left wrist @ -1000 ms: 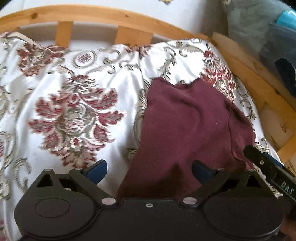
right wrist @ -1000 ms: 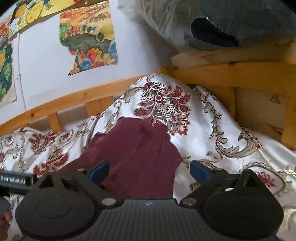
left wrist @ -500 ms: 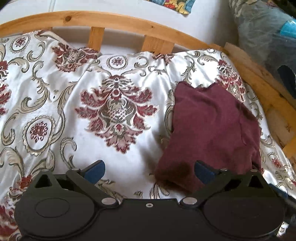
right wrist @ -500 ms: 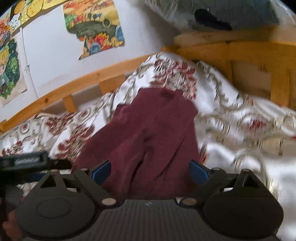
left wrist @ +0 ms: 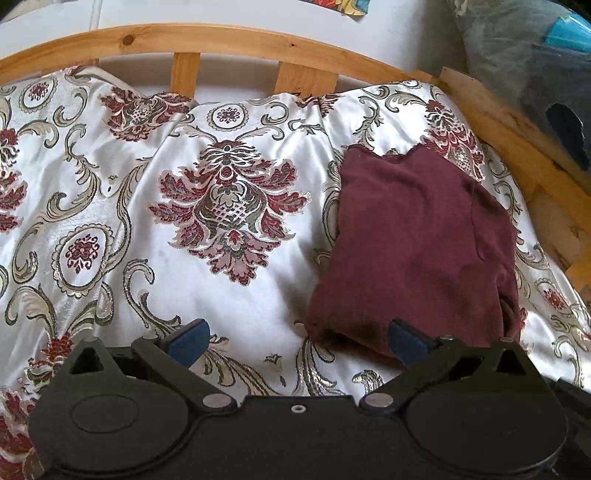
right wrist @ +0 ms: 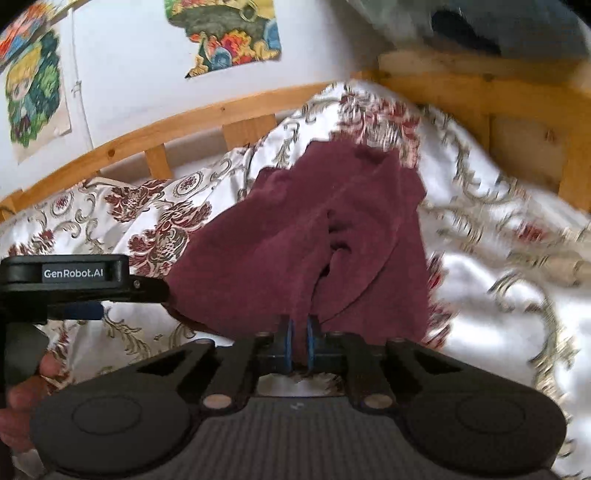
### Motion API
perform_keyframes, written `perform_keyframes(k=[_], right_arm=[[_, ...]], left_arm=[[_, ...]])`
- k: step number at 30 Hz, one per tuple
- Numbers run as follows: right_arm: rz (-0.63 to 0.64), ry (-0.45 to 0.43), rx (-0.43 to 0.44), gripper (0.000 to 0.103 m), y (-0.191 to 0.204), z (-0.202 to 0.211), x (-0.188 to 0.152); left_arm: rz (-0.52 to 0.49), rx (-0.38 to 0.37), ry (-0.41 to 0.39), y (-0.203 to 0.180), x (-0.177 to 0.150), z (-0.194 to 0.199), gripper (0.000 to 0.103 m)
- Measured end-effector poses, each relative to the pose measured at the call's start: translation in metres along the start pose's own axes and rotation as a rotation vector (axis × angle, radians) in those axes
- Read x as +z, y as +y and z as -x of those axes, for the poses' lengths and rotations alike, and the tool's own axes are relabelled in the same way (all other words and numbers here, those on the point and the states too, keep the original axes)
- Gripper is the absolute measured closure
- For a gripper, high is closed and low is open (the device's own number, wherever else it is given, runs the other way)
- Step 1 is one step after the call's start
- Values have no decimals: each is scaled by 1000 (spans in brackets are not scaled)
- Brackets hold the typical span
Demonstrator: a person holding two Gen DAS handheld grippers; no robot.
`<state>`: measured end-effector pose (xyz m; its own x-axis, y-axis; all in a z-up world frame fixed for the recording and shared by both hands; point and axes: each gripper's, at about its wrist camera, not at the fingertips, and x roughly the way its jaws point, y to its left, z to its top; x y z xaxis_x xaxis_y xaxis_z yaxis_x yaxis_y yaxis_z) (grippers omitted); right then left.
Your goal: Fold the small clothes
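A small maroon garment (left wrist: 417, 243) lies folded on the flowered white bedspread (left wrist: 229, 206), right of centre in the left wrist view. My left gripper (left wrist: 297, 341) is open just short of its near left corner, with only bedspread between the fingers; the right finger (left wrist: 406, 341) overlaps the cloth's near edge. In the right wrist view the garment (right wrist: 314, 221) rises in folds toward my right gripper (right wrist: 299, 343), whose blue pads are shut on its near edge. The left gripper (right wrist: 162, 291) comes in from the left beside the cloth.
A wooden bed rail (left wrist: 236, 40) with slats runs along the far side, and a wooden frame (right wrist: 517, 122) stands on the right. Plastic-wrapped bedding (left wrist: 524, 55) is stacked at the right. Posters (right wrist: 229, 33) hang on the white wall. A person's hand (right wrist: 22, 387) holds the left gripper.
The right gripper's jaws went from wide open to shut on the garment's near edge, bunching the cloth. The left gripper drew back and leftward, so the garment now sits right of it.
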<state>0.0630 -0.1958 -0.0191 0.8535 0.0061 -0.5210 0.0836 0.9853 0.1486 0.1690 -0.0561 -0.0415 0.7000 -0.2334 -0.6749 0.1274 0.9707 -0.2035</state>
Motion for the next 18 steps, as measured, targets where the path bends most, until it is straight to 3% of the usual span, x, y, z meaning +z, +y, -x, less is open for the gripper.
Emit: perform_keyframes(k=[7, 12, 14, 16, 18], right_arm=[[55, -4, -73, 96, 4, 9, -3], [53, -15, -67, 95, 4, 19, -9], [25, -30, -66, 85, 4, 31, -11], [10, -57, -70, 58, 5, 46, -14], [-6, -98, -70, 52, 7, 63, -16]], left_arm=[[-52, 3, -22, -3, -8, 15, 1], [-114, -15, -35, -5, -21, 29, 1], [-153, -20, -48, -6, -28, 38, 1], [-185, -19, -65, -6, -36, 48, 1], [-199, -18, -80, -4, -42, 58, 1]])
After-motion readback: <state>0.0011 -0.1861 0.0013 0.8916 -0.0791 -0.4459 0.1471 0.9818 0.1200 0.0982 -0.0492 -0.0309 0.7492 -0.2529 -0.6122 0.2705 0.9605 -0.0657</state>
